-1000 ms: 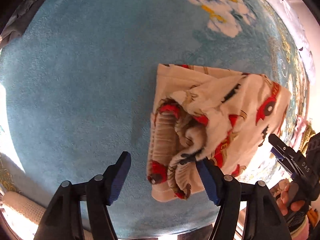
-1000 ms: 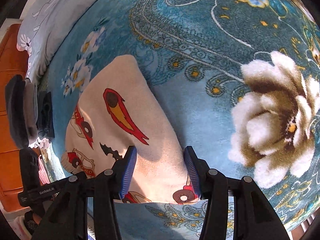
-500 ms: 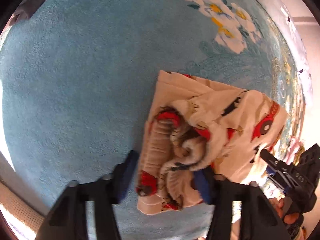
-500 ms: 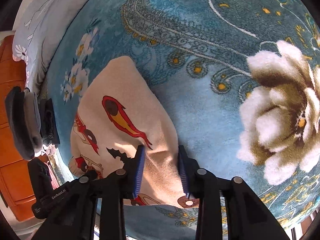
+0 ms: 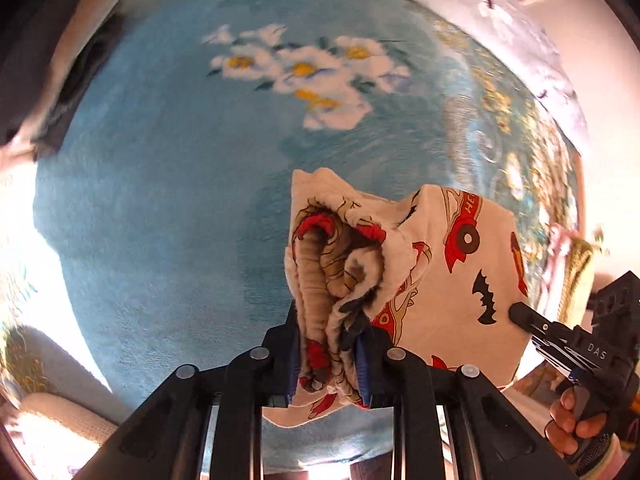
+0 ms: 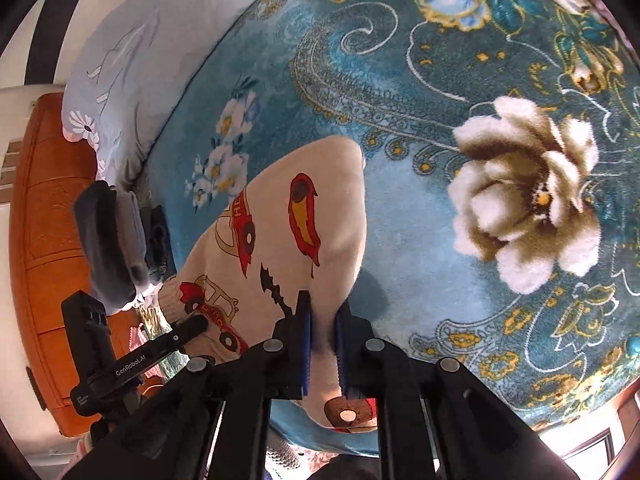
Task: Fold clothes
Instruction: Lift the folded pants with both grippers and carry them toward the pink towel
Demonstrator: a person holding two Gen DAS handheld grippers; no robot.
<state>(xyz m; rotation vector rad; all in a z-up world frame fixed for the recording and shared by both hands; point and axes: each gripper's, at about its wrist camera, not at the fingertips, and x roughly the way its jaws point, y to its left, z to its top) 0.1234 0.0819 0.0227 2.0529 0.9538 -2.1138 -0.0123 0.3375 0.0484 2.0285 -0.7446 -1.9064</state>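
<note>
A folded cream garment [image 5: 448, 264] printed with red cars and black bats is held up above the blue floral blanket [image 5: 168, 200]. My left gripper [image 5: 326, 344] is shut on its bunched, ribbed end, whose layers curl between the blue pads. My right gripper [image 6: 323, 336] is shut on the opposite edge of the same garment [image 6: 288, 248]. Each gripper shows in the other's view, the right gripper [image 5: 524, 316] at the cloth's right edge and the left gripper [image 6: 192, 326] at its lower left. A hand [image 5: 572, 424] holds the right tool.
A stack of folded dark and grey clothes [image 6: 116, 244] lies on the blanket beside an orange wooden headboard [image 6: 44, 208]. A pale grey pillow [image 6: 132, 60] sits at the far edge. The blanket [image 6: 500, 60] has a large white flower [image 6: 524, 196] to the right.
Both grippers went from open to shut on the garment's two ends. The garment has come up off the blanket and both views have tilted toward the pillow.
</note>
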